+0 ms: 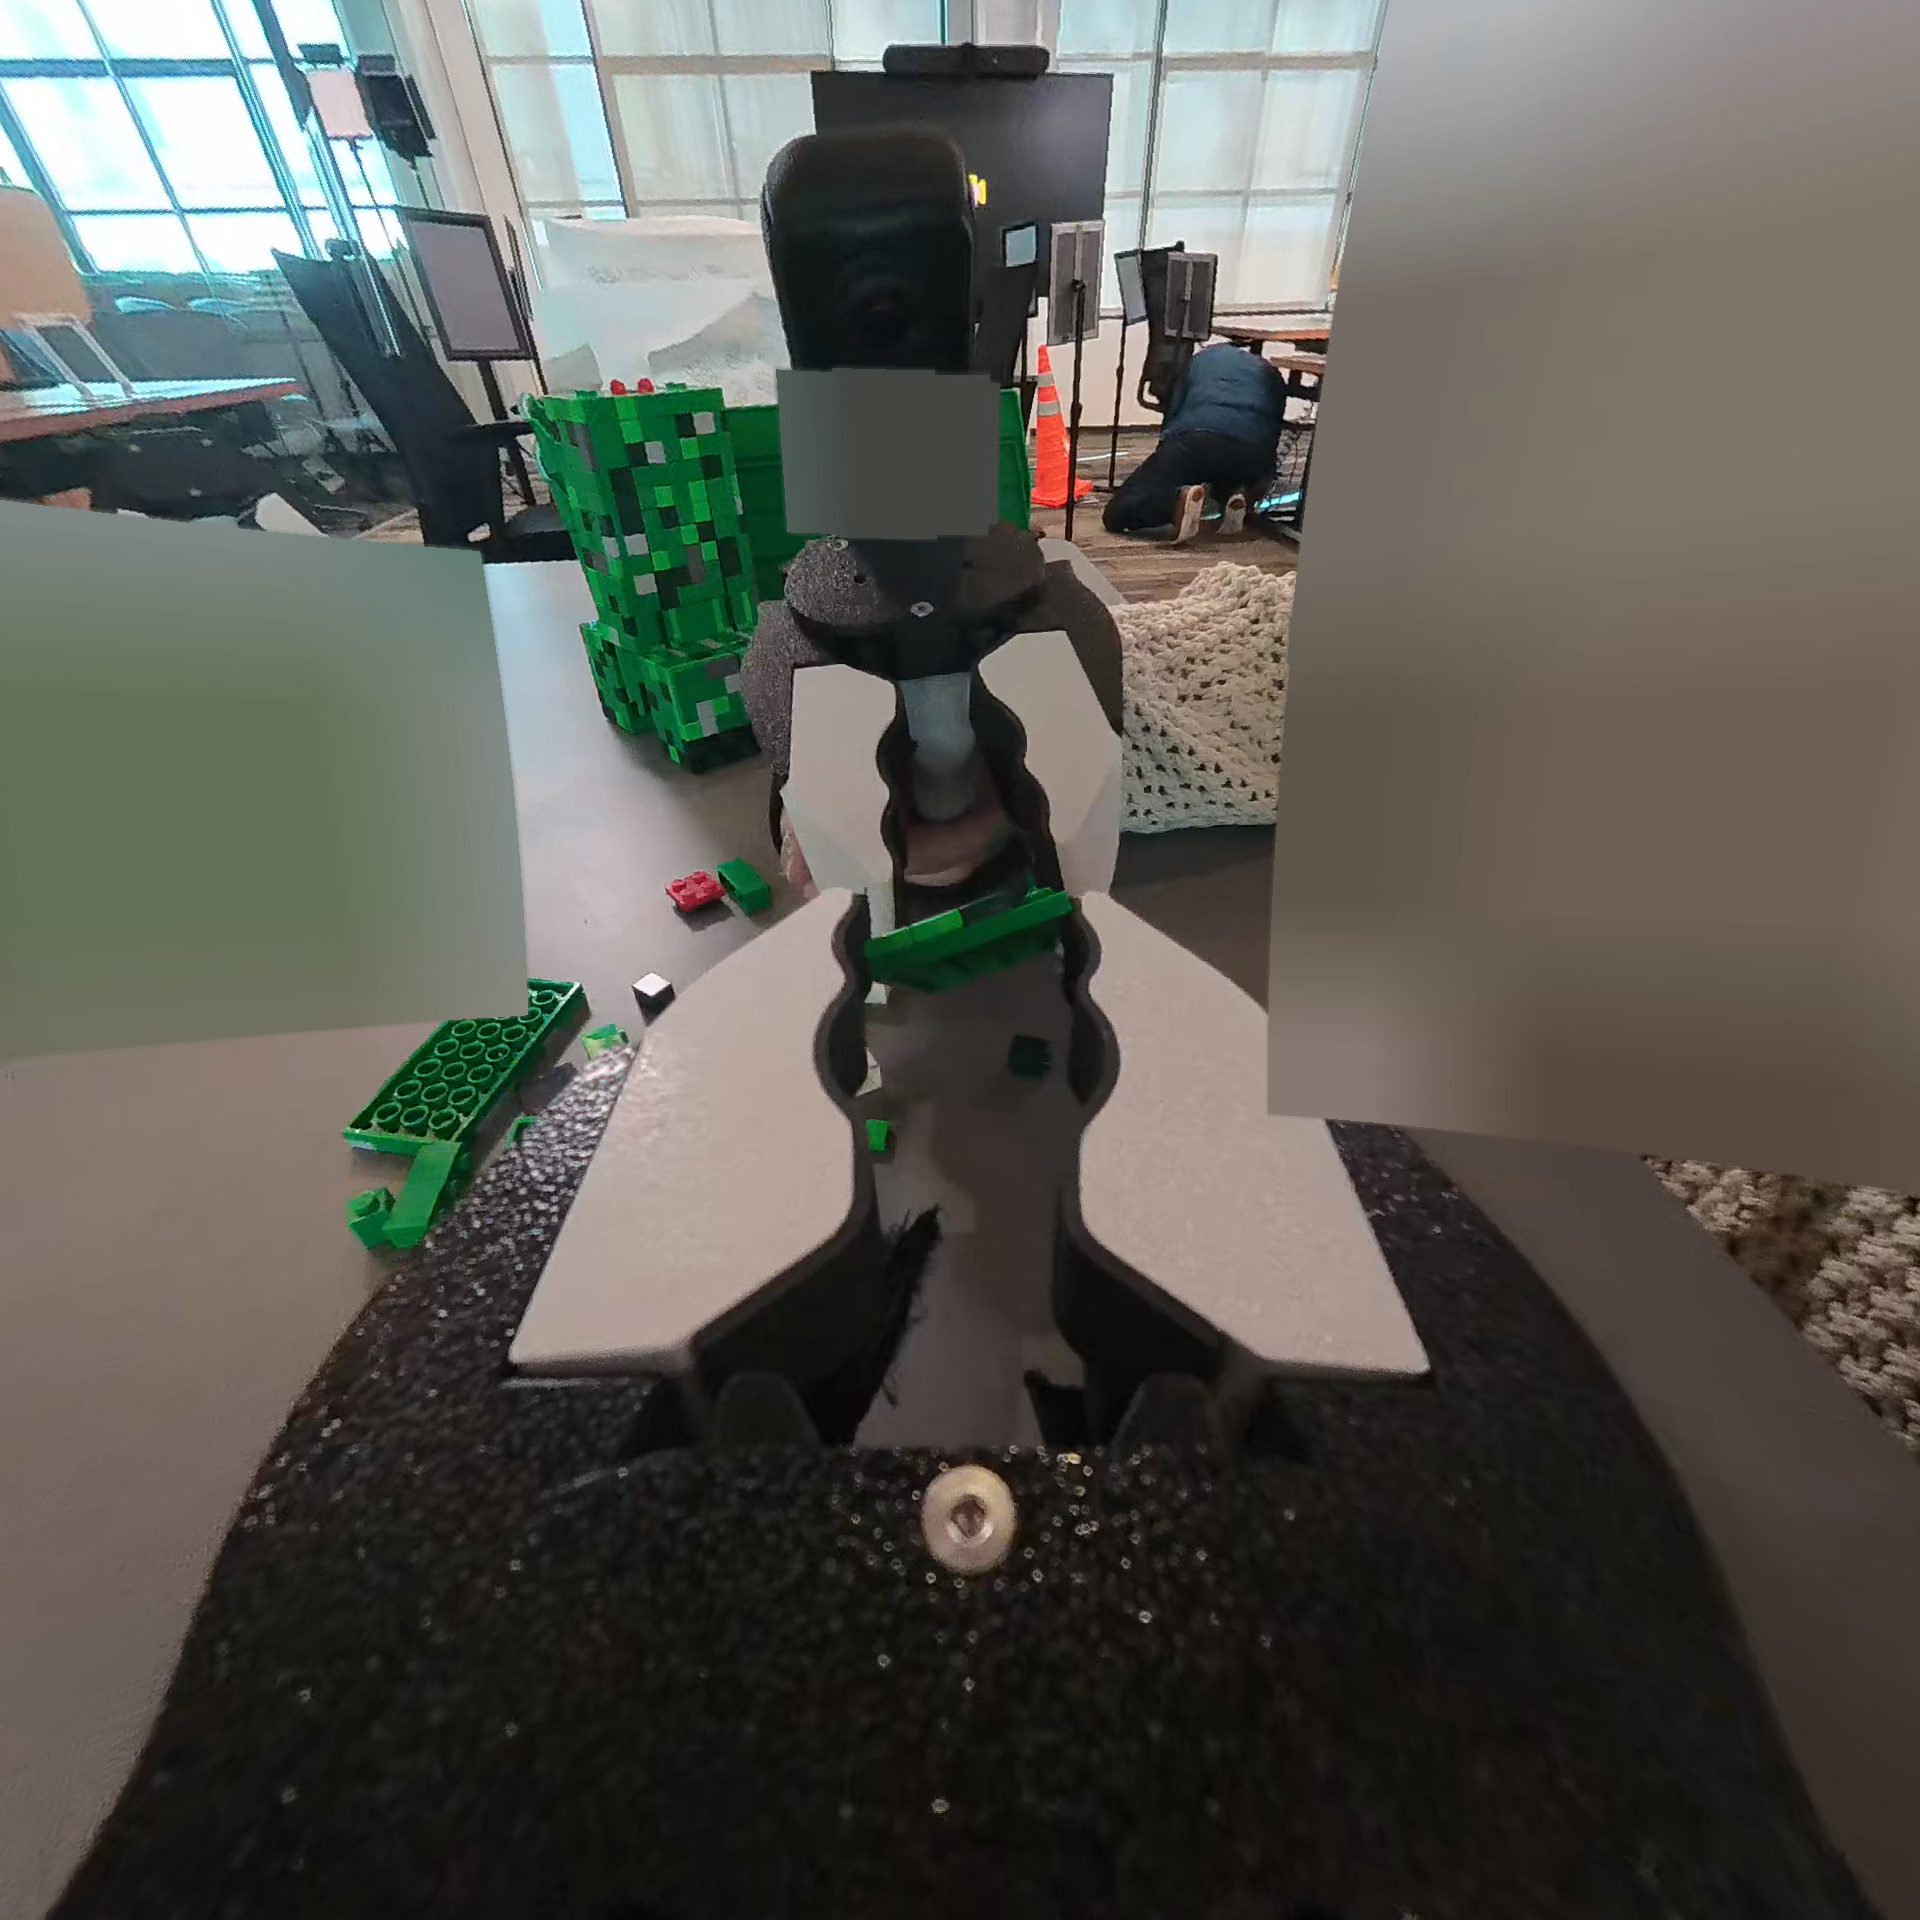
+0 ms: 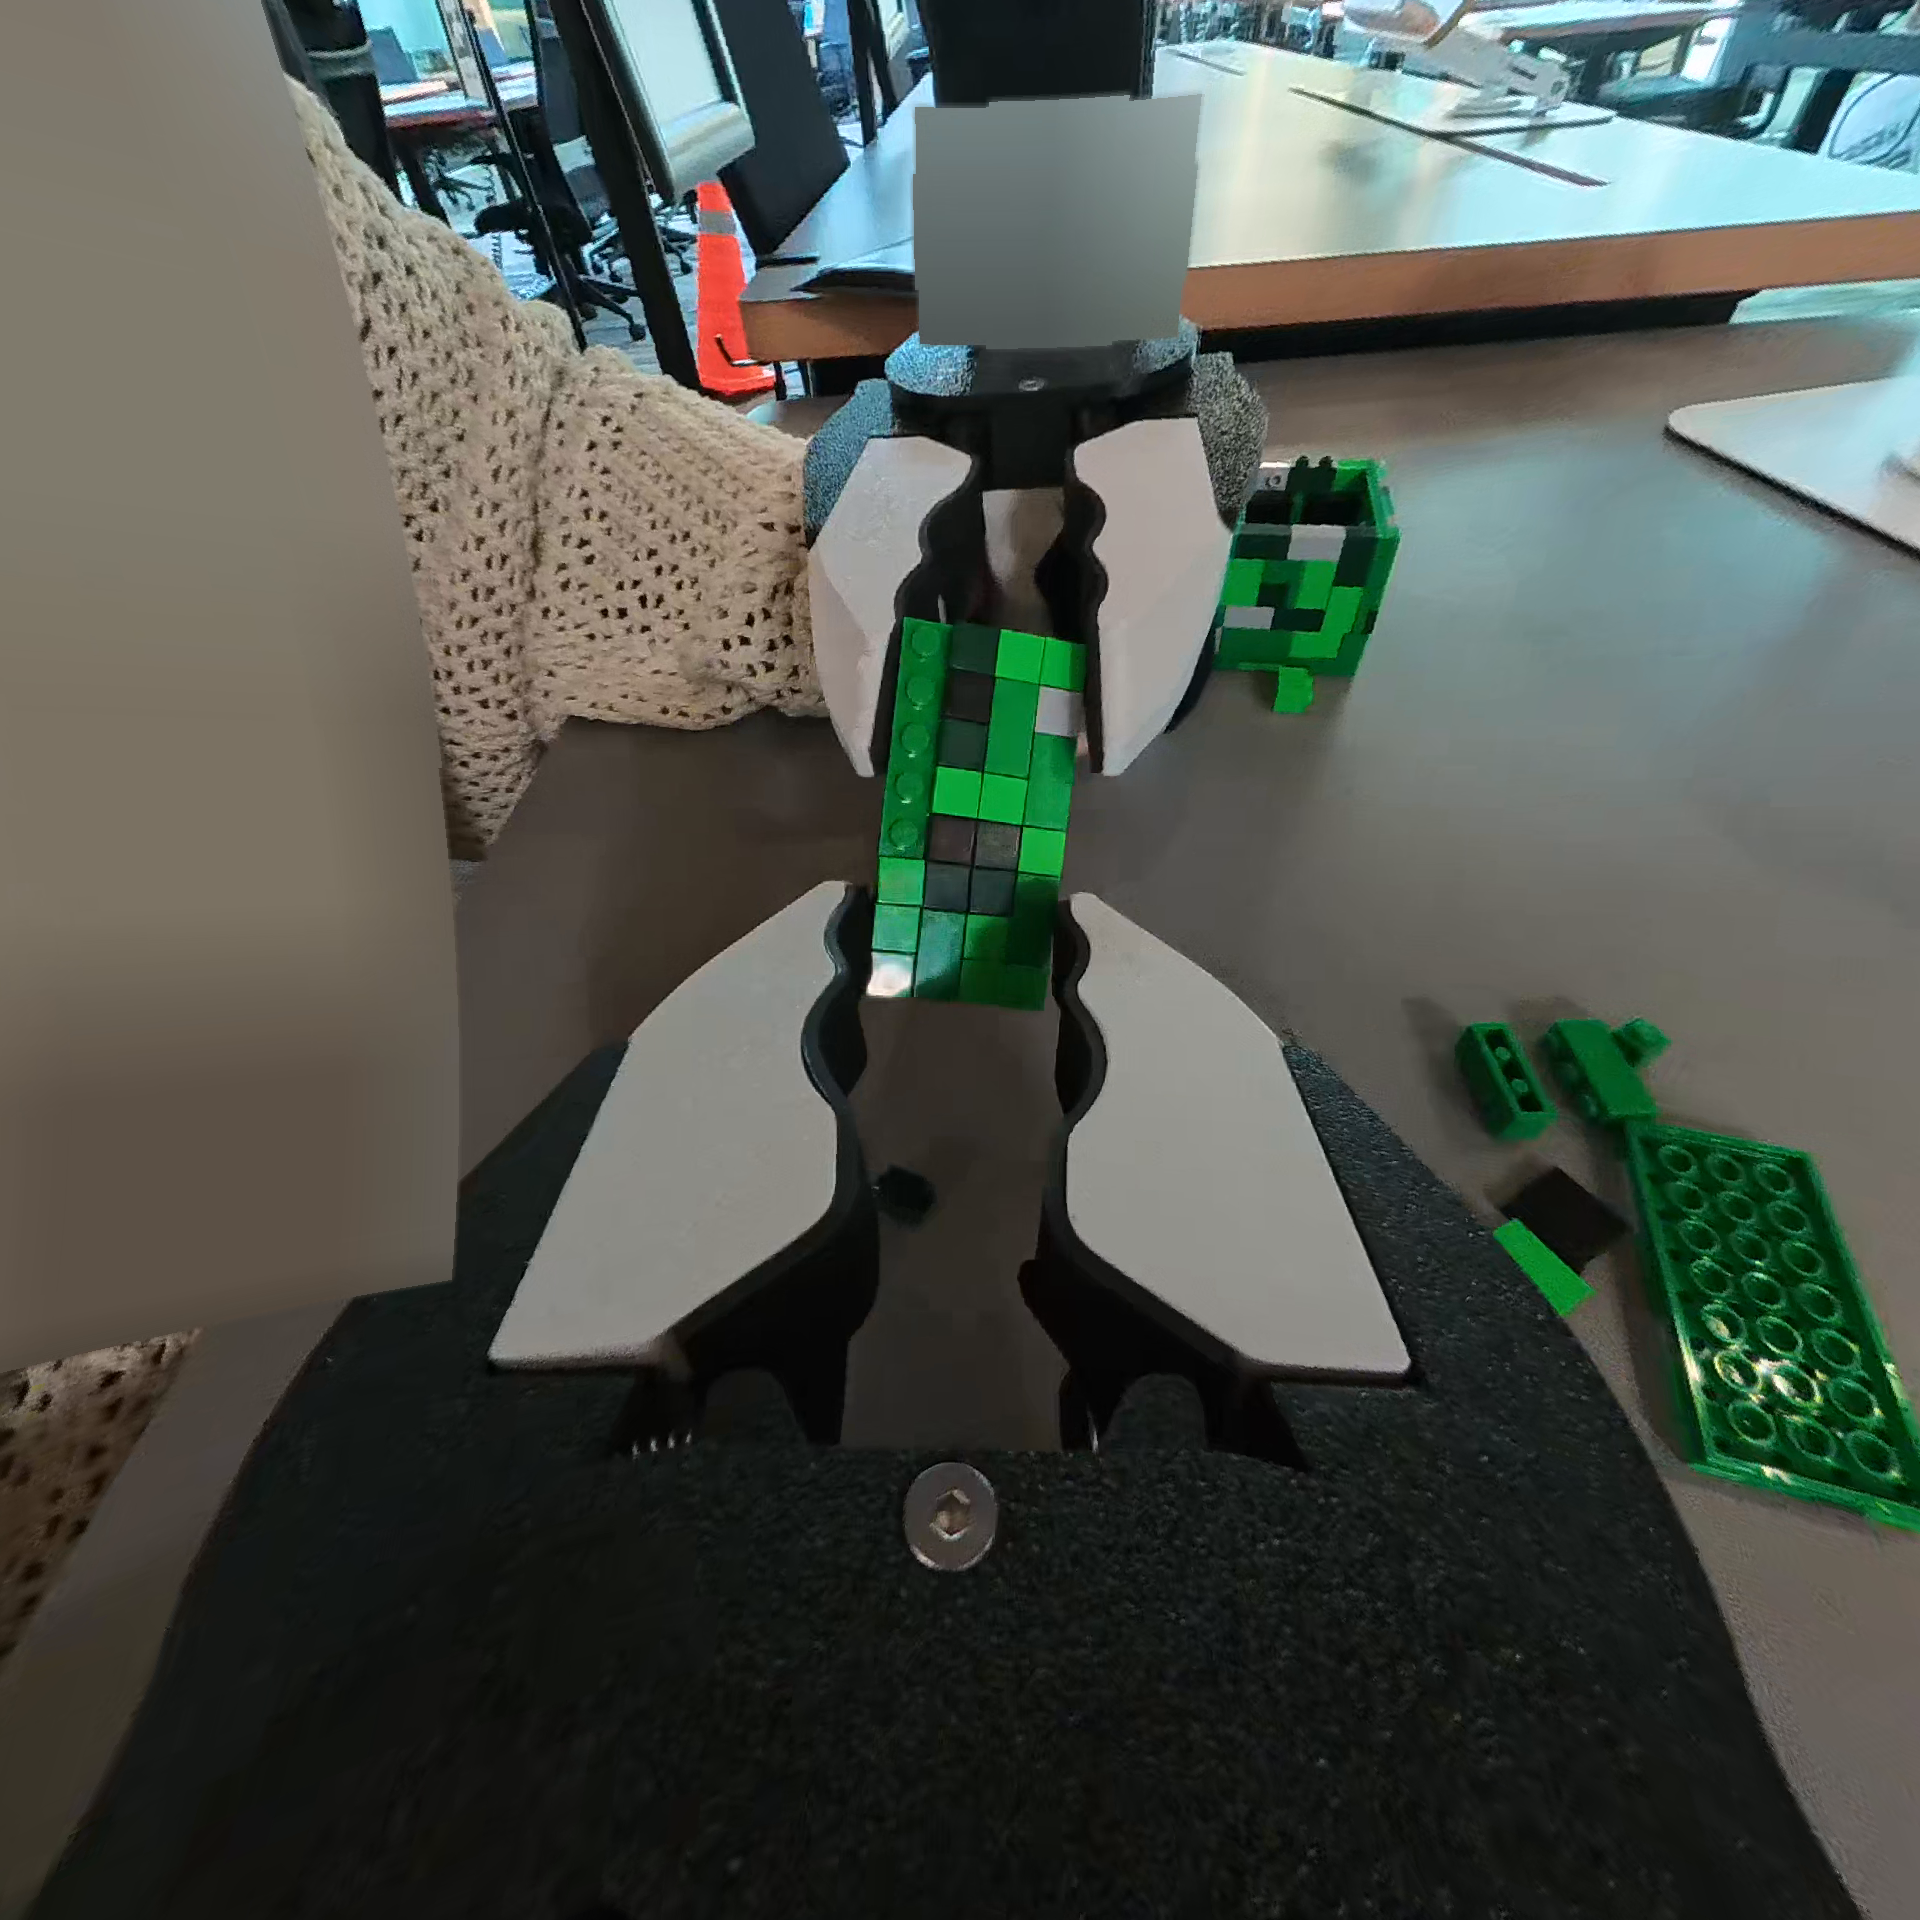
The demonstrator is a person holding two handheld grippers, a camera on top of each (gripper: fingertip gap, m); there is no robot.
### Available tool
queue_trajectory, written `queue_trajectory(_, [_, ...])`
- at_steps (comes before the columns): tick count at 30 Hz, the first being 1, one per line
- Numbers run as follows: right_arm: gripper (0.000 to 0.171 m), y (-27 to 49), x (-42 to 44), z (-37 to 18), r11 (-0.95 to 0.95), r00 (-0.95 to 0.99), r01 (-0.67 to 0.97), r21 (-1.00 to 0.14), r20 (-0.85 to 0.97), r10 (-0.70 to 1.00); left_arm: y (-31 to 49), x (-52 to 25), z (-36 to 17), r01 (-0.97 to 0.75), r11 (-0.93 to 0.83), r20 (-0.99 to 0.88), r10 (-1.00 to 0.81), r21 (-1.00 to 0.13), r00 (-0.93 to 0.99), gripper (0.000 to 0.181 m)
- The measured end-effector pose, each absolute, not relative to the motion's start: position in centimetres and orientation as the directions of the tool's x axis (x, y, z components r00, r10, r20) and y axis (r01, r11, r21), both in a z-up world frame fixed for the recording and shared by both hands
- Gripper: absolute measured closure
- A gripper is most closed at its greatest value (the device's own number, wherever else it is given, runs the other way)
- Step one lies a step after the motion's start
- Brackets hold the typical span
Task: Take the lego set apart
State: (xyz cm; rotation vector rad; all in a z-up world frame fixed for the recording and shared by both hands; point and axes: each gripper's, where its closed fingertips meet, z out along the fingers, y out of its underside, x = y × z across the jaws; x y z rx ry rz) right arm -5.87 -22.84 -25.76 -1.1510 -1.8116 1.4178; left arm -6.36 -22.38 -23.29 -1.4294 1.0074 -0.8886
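Both hand-held grippers face each other above the grey bench (image 2: 1558, 790), each nearly closed on one end of a flat green lego panel (image 2: 971, 821). The right hand-held gripper (image 2: 951, 956) pinches its near end; the left hand-held gripper (image 1: 961, 935) clamps the far end. The panel is a mosaic of smooth green, black and grey tiles with a studded edge. Right of the right hand-held gripper lies a studded green plate (image 2: 1766, 1320); beyond the left one stands a blocky green figure (image 1: 665, 561).
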Motion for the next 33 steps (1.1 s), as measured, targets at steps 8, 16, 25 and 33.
queue_trajectory(8, [0.141,-23.1,-5.8,-25.4,-0.049,-0.492,0.313,-0.948,-0.206,0.846,-22.6,-6.2,-23.6,-0.119,-0.036,-0.005,-0.944,-0.992,0.329,0.146])
queue_trajectory(16, [0.14,-23.3,-5.9,-25.4,0.005,-0.491,0.294,-0.956,-0.147,0.859,-22.6,-6.2,-23.5,-0.098,-0.07,0.036,-0.949,-0.993,0.313,0.146])
queue_trajectory(25, [0.171,-25.0,-5.3,-25.5,-0.095,-0.576,0.391,-0.915,-0.324,0.751,-22.6,-6.2,-23.7,-0.136,0.011,-0.056,-0.943,-0.991,0.329,0.15])
queue_trajectory(33, [0.14,-22.3,-6.3,-25.1,-0.053,-0.441,0.284,-0.957,-0.179,0.88,-21.6,-7.2,-22.8,-0.043,-0.036,0.017,-0.924,-0.998,0.382,0.149])
